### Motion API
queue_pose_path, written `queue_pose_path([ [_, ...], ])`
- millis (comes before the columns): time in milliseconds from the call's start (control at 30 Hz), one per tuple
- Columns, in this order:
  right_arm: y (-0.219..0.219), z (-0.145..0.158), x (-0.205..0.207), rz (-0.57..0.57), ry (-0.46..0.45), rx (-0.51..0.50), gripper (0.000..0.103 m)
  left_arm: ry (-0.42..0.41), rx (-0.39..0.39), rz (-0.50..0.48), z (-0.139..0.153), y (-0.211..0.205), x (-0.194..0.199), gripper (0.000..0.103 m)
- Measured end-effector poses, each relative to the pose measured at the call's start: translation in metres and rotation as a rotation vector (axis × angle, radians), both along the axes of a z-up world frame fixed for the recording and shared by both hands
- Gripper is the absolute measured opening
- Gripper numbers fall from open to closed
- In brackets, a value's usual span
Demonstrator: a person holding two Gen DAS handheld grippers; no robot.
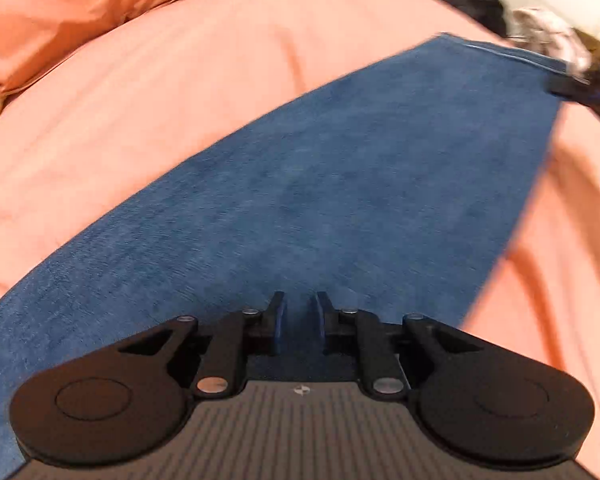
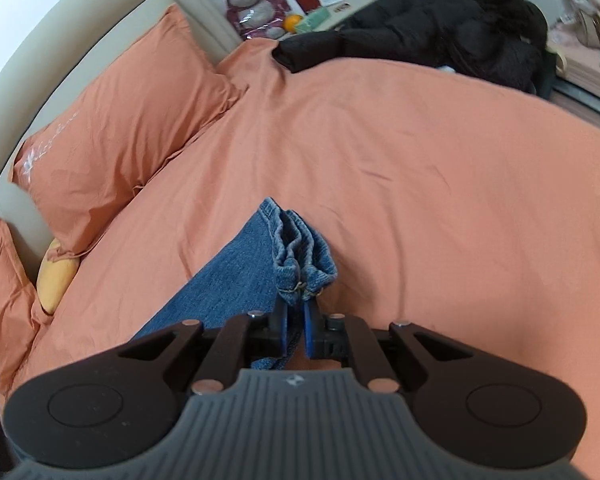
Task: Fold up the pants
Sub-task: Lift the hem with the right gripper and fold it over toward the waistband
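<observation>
Blue denim pants (image 1: 320, 200) lie as a long band across the orange bedspread (image 1: 160, 100). My left gripper (image 1: 300, 308) points down onto the band's near part. Its jaws stand narrow and denim fills the gap between the pads. In the right wrist view my right gripper (image 2: 298, 310) is shut on the bunched leg hems of the pants (image 2: 296, 256) and holds them lifted off the bedspread (image 2: 420, 180). The rest of the leg hangs down to the left. My right gripper (image 1: 560, 84) also shows blurred at the band's far end in the left wrist view.
Two orange pillows (image 2: 112, 128) lie at the headboard, with a yellow cushion (image 2: 56, 276) tucked below them. A black jacket (image 2: 440, 32) is heaped on the bed's far edge. A pink plush toy (image 2: 252, 8) and small items sit on a bedside table.
</observation>
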State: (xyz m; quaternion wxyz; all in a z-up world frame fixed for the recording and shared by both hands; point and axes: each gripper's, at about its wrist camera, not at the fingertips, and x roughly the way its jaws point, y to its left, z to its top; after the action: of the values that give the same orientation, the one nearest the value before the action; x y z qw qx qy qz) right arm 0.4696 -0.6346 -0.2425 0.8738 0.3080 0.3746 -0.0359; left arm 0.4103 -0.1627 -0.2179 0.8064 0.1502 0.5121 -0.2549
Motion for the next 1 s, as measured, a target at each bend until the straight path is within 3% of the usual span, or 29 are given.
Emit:
queue_pose_path([
  [133,0.01,0.02,-0.001,0.041,-0.024,-0.054,0.003,0.03,-0.015,-0.039,-0.007,-0.001,-0.02,0.019],
  [300,0.036,0.054,-0.005,0.102,-0.079,-0.108,0.003,0.059,-0.066,0.041,-0.027,0.009,-0.02,0.018],
  [500,0.098,0.125,-0.019,0.237,-0.191,-0.273,0.003,0.039,-0.107,0.033,-0.002,0.046,-0.04,0.019],
  [800,0.255,0.205,-0.032,0.458,-0.261,-0.48,0.003,-0.084,-0.051,0.134,0.042,0.152,-0.073,0.019],
  [1000,0.386,0.211,-0.038,0.611,-0.241,-0.586,0.003,-0.13,-0.052,0.232,0.07,0.22,-0.094,0.019],
])
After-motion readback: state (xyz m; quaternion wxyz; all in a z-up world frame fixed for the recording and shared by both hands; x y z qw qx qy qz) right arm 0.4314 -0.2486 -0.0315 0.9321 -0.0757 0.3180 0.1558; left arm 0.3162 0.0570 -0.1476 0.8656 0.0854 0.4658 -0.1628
